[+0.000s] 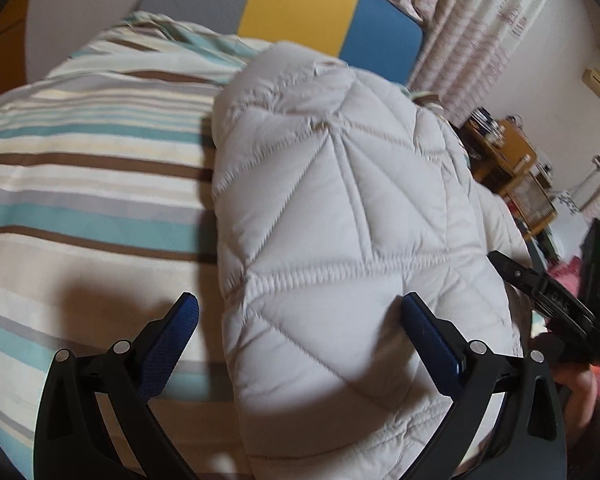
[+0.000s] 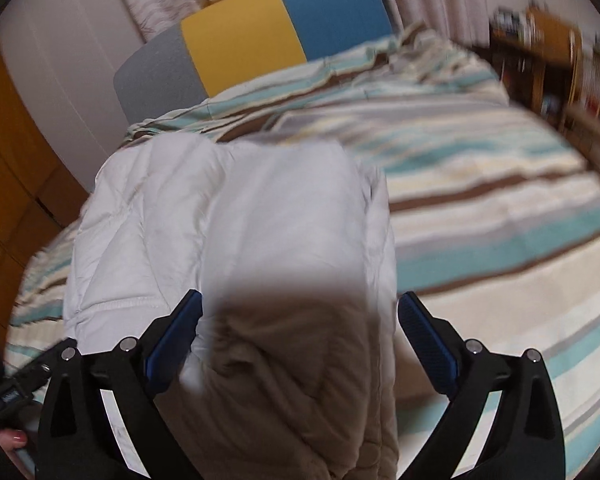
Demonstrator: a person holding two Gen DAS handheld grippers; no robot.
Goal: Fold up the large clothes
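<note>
- Jacket [image 1: 340,208]: white quilted, folded, centre frame on striped bedding [image 1: 80,184].
- Puffy, soft, light, slippery; springs back. Grab at stitched hem edge.
- Left gripper [image 1: 300,316], right gripper [image 2: 300,312]: jaws wide, holding nothing.

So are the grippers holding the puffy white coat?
No. The left gripper and the right gripper are both open above the white quilted coat, not pinching it.

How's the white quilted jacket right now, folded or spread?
Folded: the jacket lies as a narrow, doubled-over bundle on the striped bedspread, no sleeves spread out.
</note>
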